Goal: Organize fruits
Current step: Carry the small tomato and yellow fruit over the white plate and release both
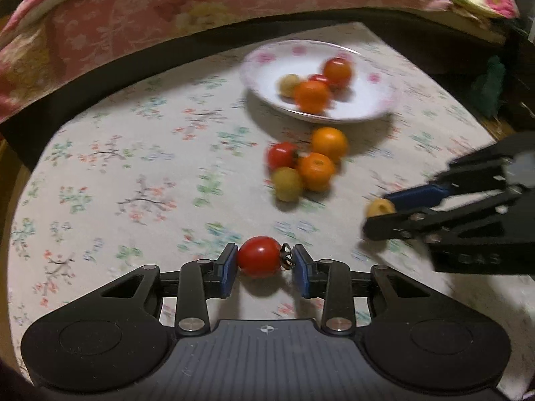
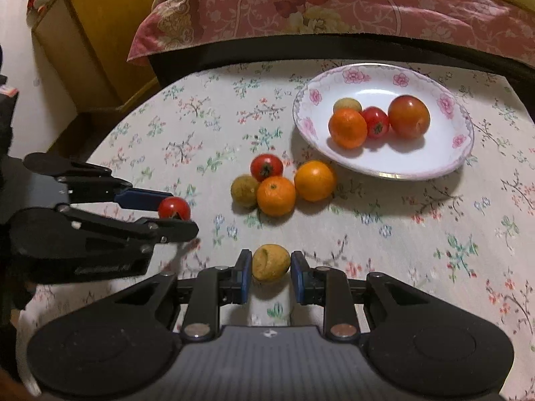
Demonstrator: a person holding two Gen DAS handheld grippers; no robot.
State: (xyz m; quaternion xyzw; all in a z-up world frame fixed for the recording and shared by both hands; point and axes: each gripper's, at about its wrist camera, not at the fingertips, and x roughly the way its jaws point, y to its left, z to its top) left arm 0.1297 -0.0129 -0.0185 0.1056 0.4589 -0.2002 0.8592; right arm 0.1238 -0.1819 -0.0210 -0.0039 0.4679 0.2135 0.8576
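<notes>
My left gripper (image 1: pixel 264 254) stands open around a red tomato (image 1: pixel 259 256) low over the flowered cloth. Its left pad is at the tomato's skin; a small gap shows at the right pad, where only the stem touches. My right gripper (image 2: pixel 271 260) is shut on a small yellow fruit (image 2: pixel 271 262). A white flowered plate (image 2: pixel 384 171) at the back right holds an orange, a small tomato, a big orange-red tomato and a yellow fruit. In front of the plate lies a cluster: a tomato (image 2: pixel 266 167), two oranges (image 2: pixel 276 195) and a yellow-green fruit (image 2: pixel 244 190).
A pink quilted bed (image 2: pixel 334 6) runs along the far edge of the table. A yellow wooden cabinet (image 2: pixel 93 33) stands at the back left. The two grippers are side by side near the front edge. A dark green object (image 1: pixel 488 83) sits off the table's far right corner.
</notes>
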